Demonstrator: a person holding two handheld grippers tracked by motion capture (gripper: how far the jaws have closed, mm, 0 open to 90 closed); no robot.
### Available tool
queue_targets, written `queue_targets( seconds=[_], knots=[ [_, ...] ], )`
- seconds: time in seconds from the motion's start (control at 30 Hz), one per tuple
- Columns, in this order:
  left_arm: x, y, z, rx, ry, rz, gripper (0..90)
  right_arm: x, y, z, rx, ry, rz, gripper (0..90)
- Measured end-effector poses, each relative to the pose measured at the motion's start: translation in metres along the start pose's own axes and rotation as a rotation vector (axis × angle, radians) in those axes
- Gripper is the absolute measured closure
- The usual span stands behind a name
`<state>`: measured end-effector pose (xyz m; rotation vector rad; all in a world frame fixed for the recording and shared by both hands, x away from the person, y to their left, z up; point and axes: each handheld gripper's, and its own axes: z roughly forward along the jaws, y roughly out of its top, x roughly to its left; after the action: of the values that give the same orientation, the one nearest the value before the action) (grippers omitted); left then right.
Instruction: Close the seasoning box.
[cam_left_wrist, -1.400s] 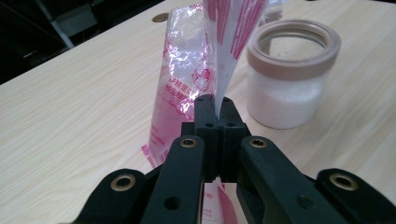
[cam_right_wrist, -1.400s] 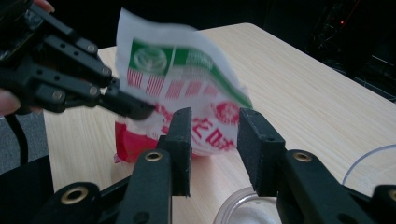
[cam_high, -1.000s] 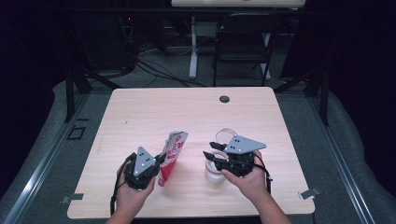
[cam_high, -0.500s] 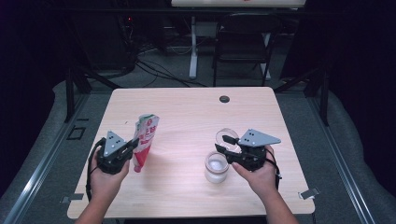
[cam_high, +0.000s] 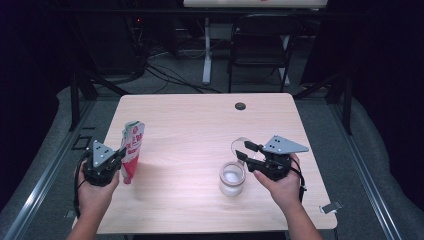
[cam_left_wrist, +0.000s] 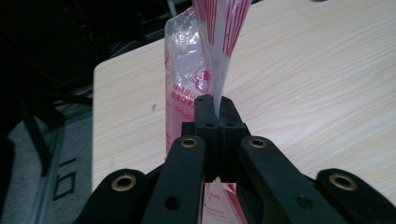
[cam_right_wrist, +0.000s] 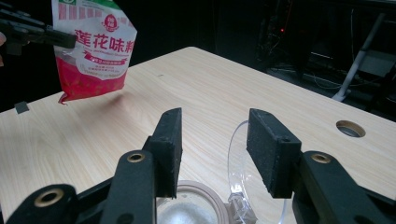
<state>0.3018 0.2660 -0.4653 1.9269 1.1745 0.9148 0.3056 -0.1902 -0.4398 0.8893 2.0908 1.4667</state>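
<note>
light wooden table (cam_high: 200, 125); a glass jar (cam_high: 232, 178) stands on it.

Tabletop (cam_high: 200, 125): light wood grain, rectangular; cable port (cam_high: 240, 106): round, dark, set in the tabletop well beyond the right hand-held gripper (cam_high: 252, 152); chair (cam_high: 260, 47): dark frame, on the floor past the tabletop's far edge, farther beyond that hand-held gripper.
</note>
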Motion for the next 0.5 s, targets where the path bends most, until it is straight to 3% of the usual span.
queue_targets(
  seconds=[0.2,0.33,0.5],
  knots=[
    [0.0,-0.016,0.007,0.046,0.018,0.018,89.8,-0.003,-0.001,-0.002,-0.003,-0.008,0.013,55.5],
    [-0.002,-0.025,0.008,0.043,0.009,-0.002,89.8,-0.005,-0.001,-0.003,-0.008,-0.018,0.019,55.1],
    [-0.01,-0.034,0.011,0.048,-0.037,-0.035,89.5,-0.006,-0.002,-0.003,-0.01,-0.022,0.022,55.3]
  ],
)
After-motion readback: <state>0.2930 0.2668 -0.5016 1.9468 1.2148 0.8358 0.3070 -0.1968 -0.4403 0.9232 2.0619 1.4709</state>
